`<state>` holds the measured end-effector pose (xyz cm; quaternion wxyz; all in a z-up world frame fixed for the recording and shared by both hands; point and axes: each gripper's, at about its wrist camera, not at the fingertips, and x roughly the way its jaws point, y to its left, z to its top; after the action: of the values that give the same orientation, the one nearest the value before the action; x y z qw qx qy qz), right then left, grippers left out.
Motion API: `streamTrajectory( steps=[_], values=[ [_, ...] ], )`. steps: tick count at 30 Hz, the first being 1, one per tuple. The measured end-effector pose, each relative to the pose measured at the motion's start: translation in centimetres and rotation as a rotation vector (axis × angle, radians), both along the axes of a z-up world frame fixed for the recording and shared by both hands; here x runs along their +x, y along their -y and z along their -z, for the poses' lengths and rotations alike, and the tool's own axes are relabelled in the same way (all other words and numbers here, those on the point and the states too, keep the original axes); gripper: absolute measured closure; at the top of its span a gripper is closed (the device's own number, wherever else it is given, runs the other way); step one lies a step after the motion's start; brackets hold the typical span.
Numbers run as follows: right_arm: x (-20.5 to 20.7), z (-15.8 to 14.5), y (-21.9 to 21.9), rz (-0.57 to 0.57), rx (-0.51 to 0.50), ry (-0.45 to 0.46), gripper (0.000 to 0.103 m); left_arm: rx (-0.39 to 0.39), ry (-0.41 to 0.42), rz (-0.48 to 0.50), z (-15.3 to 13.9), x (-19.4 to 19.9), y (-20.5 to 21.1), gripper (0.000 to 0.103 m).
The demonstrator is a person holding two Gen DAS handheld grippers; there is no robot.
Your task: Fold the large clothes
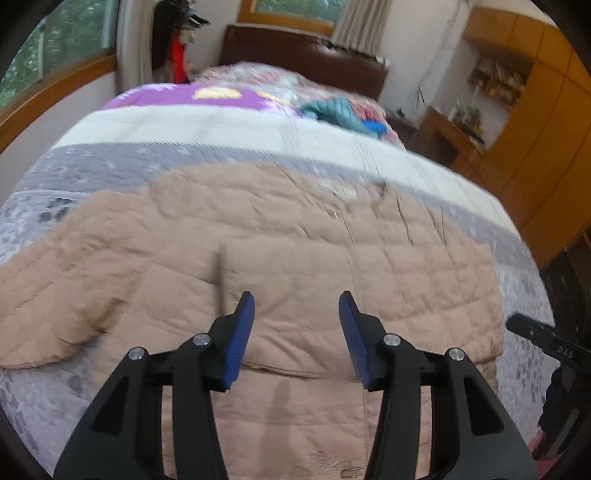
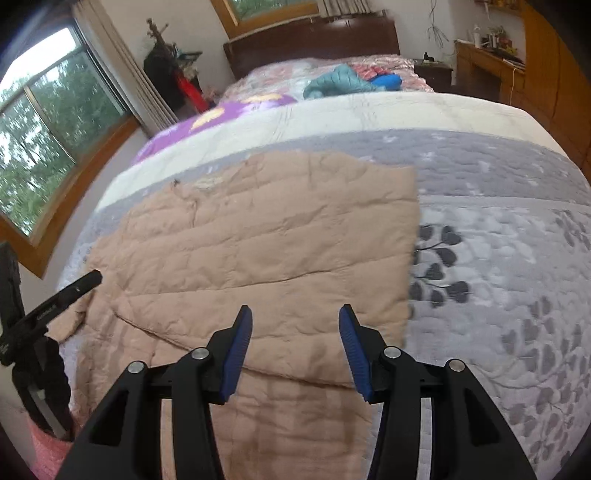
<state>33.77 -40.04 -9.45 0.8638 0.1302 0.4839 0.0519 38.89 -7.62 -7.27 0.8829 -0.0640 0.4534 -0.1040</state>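
the beige quilted padded jacket [image 1: 295,236] lies flat on the grey leaf-patterned bedspread [image 2: 517,258], collar toward the dark wooden headboard [image 2: 314,33], long axis along the bed, under the left gripper [image 1: 296,306] and right gripper [image 2: 295,317], both with jaws apart, empty

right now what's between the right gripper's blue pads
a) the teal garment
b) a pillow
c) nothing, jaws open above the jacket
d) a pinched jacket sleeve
c: the right gripper has its pads apart with only air between them, above the beige quilted jacket.
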Motion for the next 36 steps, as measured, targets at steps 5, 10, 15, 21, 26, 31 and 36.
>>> streamTrajectory(
  steps=[5, 10, 15, 21, 26, 31, 36],
  values=[
    [1.4, 2.9, -0.9, -0.008, -0.019, -0.050, 0.054, 0.025, -0.078, 0.013, 3.9, 1.2, 1.3, 0.058],
    [2.0, 5.4, -0.9, -0.023, -0.026, -0.079, 0.055, 0.029, -0.103, 0.028, 6.7, 2.1, 1.2, 0.055],
    [2.0, 6.1, -2.0, -0.025, -0.084, -0.055, 0.055, 0.078, -0.063, 0.045, 7.1, 1.5, 1.7, 0.055],
    [0.7, 4.4, -0.9, -0.057, -0.008, 0.003, 0.052, 0.038, -0.084, 0.036, 5.3, 1.3, 0.9, 0.047],
    [-1.2, 0.4, 0.9, -0.056, 0.049, 0.095, 0.046, -0.044, -0.010, -0.034, 1.2, -0.9, -4.2, 0.029],
    [-2.2, -0.7, 4.4, 0.057, 0.014, 0.081, 0.045, -0.019, -0.001, -0.259, -0.2, -4.2, -15.2, 0.025],
    [-1.4, 1.2, 6.1, 0.108, -0.034, -0.007, 0.045, 0.057, -0.064, -0.538, 1.3, -8.0, -26.8, 0.024]
  ],
)
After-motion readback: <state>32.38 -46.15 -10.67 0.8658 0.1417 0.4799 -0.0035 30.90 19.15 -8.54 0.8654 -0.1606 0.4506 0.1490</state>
